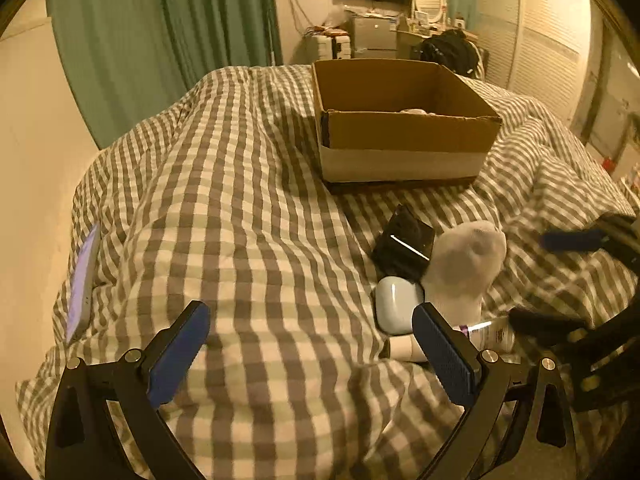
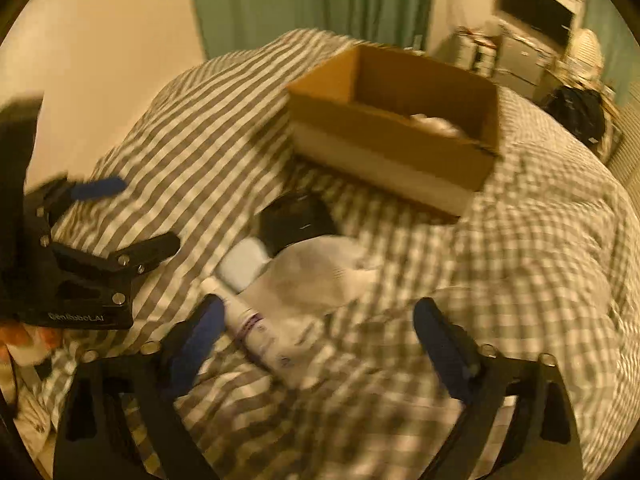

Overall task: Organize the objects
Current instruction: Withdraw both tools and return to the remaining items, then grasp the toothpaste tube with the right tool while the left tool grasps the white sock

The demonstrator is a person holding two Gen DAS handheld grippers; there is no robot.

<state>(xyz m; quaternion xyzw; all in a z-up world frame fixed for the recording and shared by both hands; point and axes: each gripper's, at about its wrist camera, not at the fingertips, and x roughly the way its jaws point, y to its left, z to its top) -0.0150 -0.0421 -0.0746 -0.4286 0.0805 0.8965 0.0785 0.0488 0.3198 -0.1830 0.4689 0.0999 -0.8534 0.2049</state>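
Observation:
A cardboard box [image 1: 404, 132] stands open on the checked duvet [image 1: 240, 208], with something pale inside; it also shows in the right wrist view [image 2: 392, 148]. In front of it lie a black pouch [image 1: 404, 246], a white earbud case [image 1: 396, 310], a white sock [image 1: 464, 268] and a white tube [image 1: 494, 334]. The right wrist view shows the pouch [image 2: 298, 220], case [image 2: 244, 264], sock [image 2: 316, 276] and tube [image 2: 256, 330]. My left gripper [image 1: 312, 332] is open and empty, just left of the case. My right gripper [image 2: 316, 330] is open above the tube and sock, blurred.
A phone [image 1: 82, 288] lies at the duvet's left edge by the wall. Green curtains [image 1: 160, 40] hang behind the bed. A desk with a mirror, a monitor and a black bag [image 1: 448, 50] stands beyond the box. Louvred doors are at the right.

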